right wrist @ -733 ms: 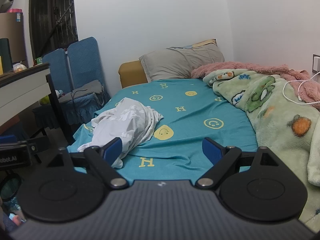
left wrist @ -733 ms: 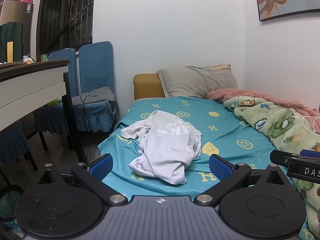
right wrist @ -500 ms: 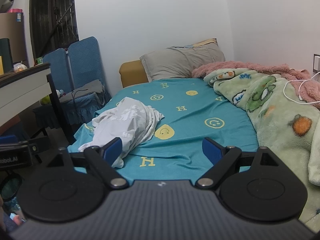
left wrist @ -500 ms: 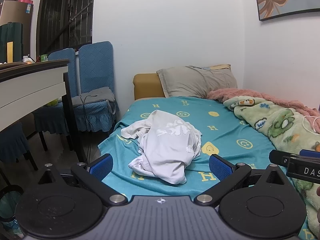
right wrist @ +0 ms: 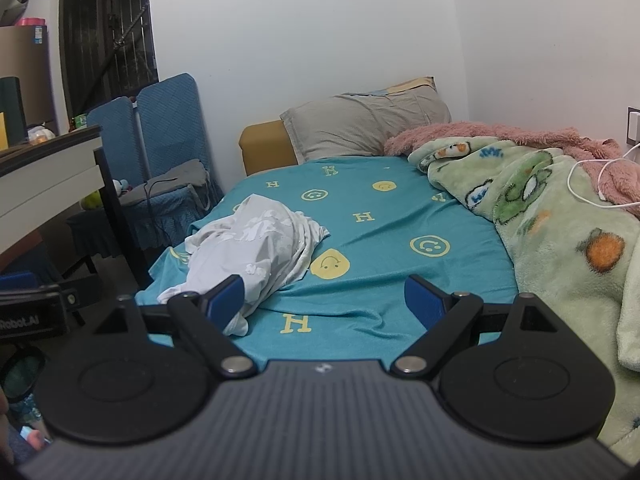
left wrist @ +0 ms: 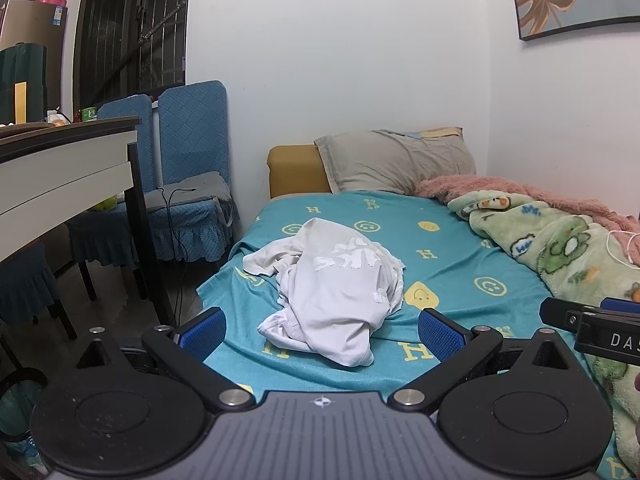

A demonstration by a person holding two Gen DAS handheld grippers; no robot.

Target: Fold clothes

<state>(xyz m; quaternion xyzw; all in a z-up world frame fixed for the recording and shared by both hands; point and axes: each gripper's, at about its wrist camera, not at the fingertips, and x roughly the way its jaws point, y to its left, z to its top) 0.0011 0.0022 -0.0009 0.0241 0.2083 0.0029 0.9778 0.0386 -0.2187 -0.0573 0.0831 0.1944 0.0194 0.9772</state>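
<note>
Left wrist view looks along the left claw, whose blue pads stand spread wide with nothing between them but a sight of the bed beyond. Straight ahead, framed by those pads, lies the crumpled white T-shirt, bunched in a heap on the teal bedsheet near the bed's left edge, toward the foot end rather than the pillow. The heap's long axis runs roughly from the foot of the bed toward the head, leaning slightly right, with a hemmed end nearest the claw and the printed patch farther up.

From the right wrist view the right claw is also spread wide and holds nothing; here the T-shirt sits off to the left, partly behind the left pad, while bare sheet lies dead ahead. The green fleece blanket is heaped along the bed's right edge, well apart from the shirt.

So the garment looks nearer and better lined up for the left claw; the right would likely have to swing left across the sheet to reach its far side. Neither claw touches cloth yet, and the shirt is not yet spread flat, so folding has not begun.
</note>
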